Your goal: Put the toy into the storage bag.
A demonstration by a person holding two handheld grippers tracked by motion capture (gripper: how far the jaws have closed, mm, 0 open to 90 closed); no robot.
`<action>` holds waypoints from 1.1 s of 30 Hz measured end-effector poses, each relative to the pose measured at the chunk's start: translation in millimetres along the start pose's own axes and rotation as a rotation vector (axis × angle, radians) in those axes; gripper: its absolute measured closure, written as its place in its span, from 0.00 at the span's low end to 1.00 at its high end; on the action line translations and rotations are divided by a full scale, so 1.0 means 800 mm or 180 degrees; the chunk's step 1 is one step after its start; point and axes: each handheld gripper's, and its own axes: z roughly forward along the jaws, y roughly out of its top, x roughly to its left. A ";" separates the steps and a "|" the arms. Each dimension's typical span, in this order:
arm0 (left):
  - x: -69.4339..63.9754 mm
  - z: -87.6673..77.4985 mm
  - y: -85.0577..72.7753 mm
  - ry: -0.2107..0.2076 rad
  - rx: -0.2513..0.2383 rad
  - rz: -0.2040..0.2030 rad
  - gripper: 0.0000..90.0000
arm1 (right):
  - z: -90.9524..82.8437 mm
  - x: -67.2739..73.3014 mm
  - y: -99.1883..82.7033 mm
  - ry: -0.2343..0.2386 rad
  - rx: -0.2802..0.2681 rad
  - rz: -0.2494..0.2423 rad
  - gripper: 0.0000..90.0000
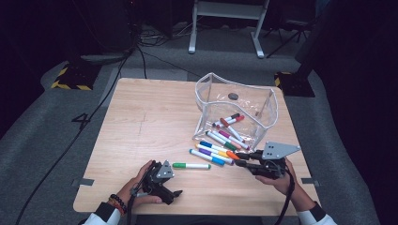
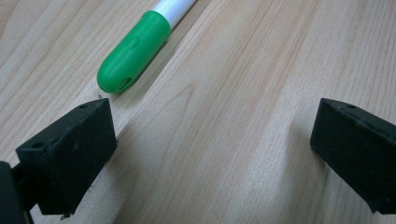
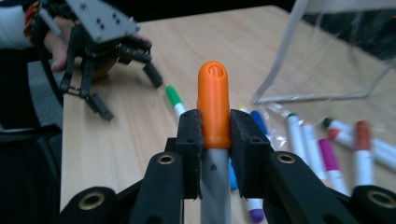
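Observation:
My right gripper (image 3: 215,135) is shut on an orange-capped marker (image 3: 214,105), and the cap sticks up past the pads. In the high view the right gripper (image 1: 240,160) hovers at the front right of the table and holds the orange marker (image 1: 232,154) over a row of loose markers (image 1: 211,152). A green-capped marker (image 1: 191,165) lies alone on the wood. My left gripper (image 1: 174,184) rests on the table just in front of it. In the left gripper view that gripper (image 2: 210,144) stands open over bare wood, with the green marker (image 2: 135,51) just beyond one jaw.
A clear plastic case (image 1: 237,105) stands open at the right middle of the wooden table (image 1: 150,117), with several markers (image 1: 230,124) spilling from its mouth. A black cable (image 1: 94,117) runs off the table's left side. The right gripper view also shows the left gripper (image 3: 128,93).

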 end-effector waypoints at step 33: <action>0.001 0.000 0.000 -0.0004 0.0007 0.0014 0.00 | -0.014 -0.135 0.166 -0.0802 0.0222 0.0035 0.83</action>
